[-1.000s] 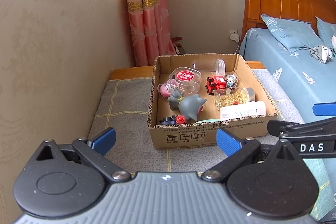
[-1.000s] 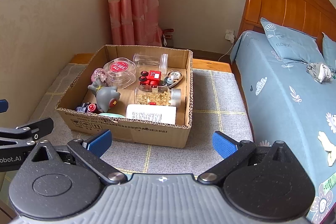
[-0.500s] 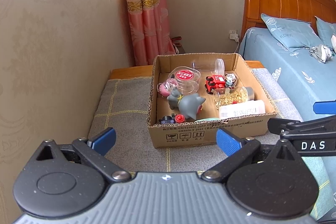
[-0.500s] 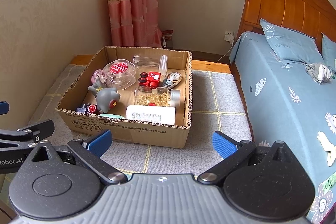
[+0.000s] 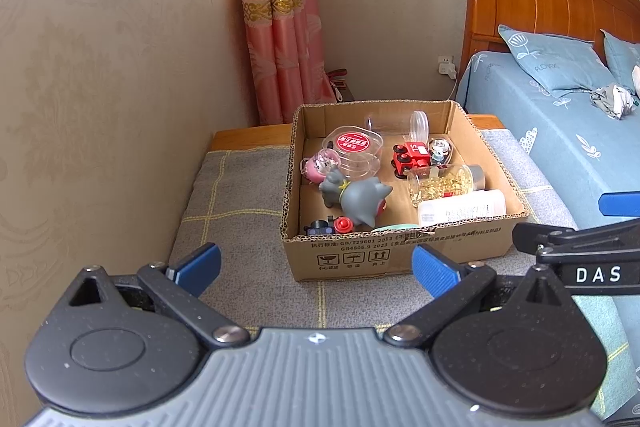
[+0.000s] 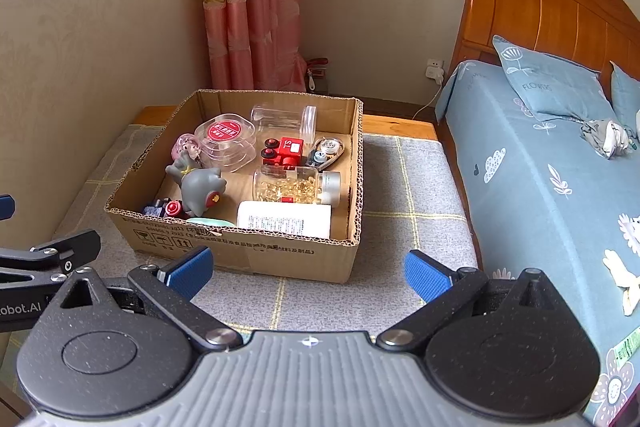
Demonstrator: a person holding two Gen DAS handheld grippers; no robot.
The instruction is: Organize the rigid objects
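Both grippers, left [image 5: 316, 269] and right [image 6: 306, 273], hover with jaws wide and empty, short of the box [image 6: 256, 259]. The box sits on the table [image 6: 416, 187], toys and jars inside.

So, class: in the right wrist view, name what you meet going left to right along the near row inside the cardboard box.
Small dark toy with a red cap → grey cat figurine → white labelled bottle lying on its side.
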